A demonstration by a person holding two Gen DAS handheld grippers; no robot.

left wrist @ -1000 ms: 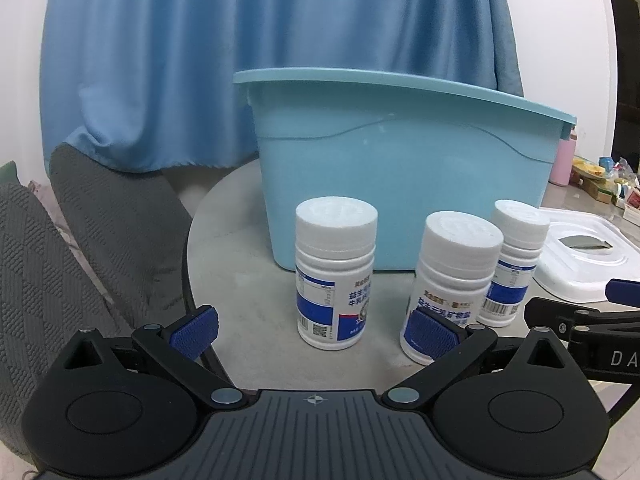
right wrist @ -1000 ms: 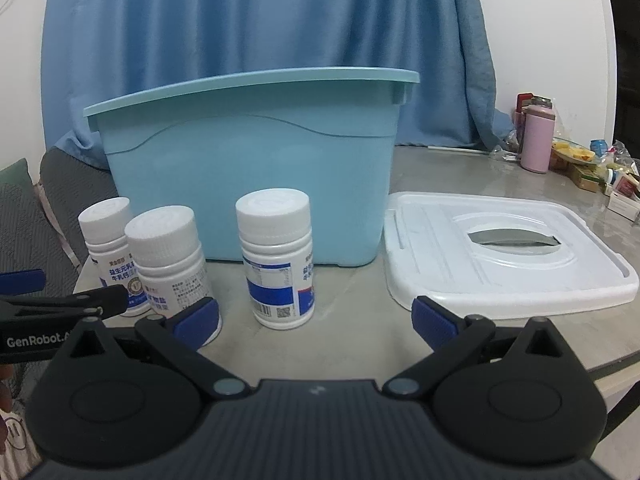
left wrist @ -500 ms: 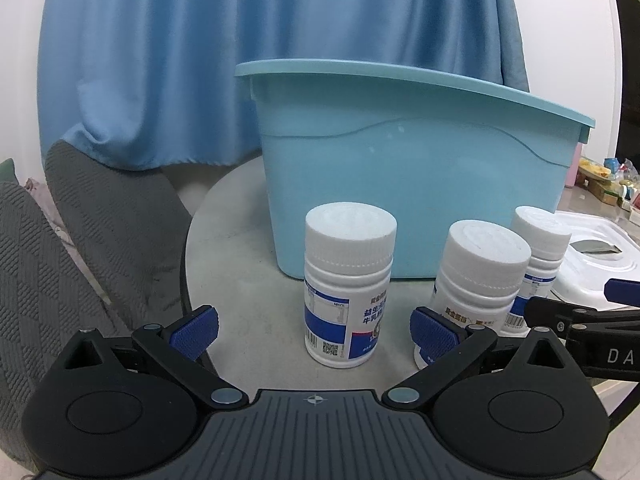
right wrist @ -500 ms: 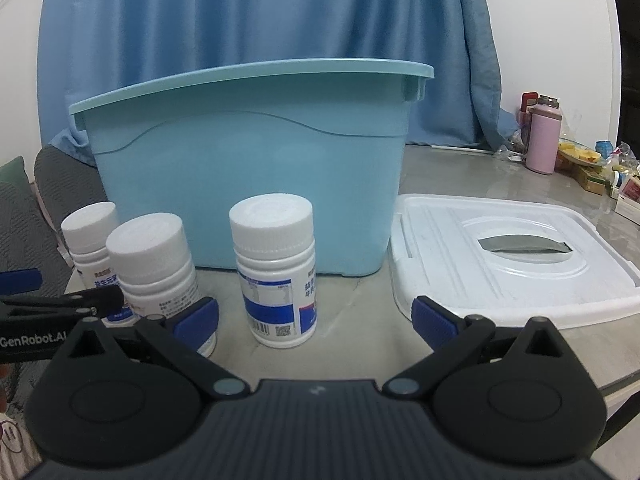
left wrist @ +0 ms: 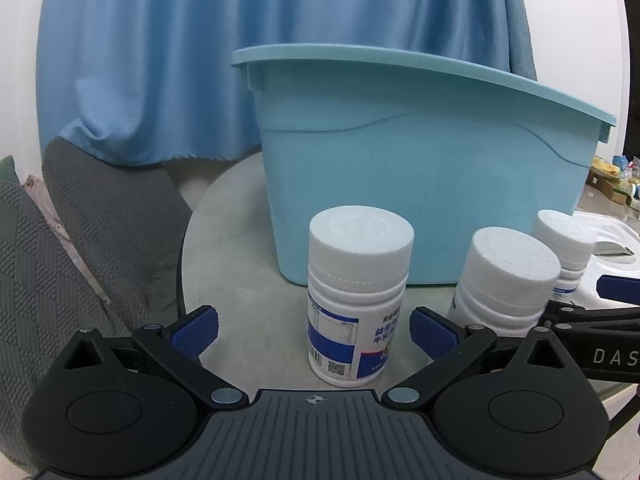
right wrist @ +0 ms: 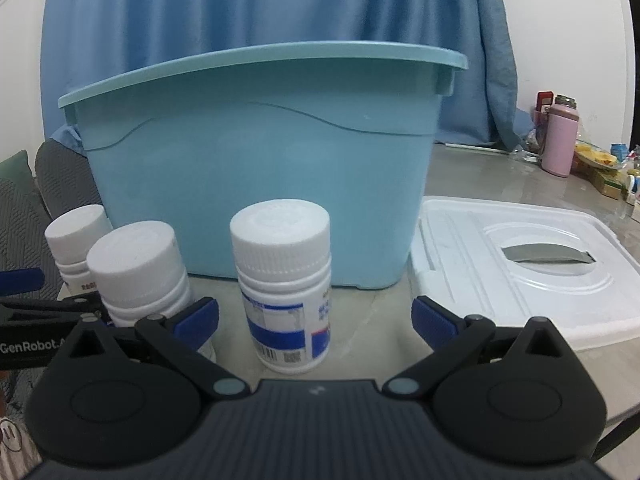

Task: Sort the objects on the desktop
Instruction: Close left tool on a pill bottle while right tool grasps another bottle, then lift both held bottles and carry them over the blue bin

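Three white bottles stand on the worktop just near of the blue bin (right wrist: 260,168). Both grippers have closed in: left bottle (left wrist: 358,304) now sits between the left gripper's (left wrist: 314,334) spread jaws, right bottle (right wrist: 284,284) between the right gripper's (right wrist: 316,320) spread jaws, so grasps look imminent.

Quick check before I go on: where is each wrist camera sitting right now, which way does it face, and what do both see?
Left wrist: low on the left gripper, facing the leftmost bottle before the blue bin; its open fingers show.
Right wrist: on the right gripper, facing the rightmost bottle, white lid alongside.
Shared: bin, three bottles, table.
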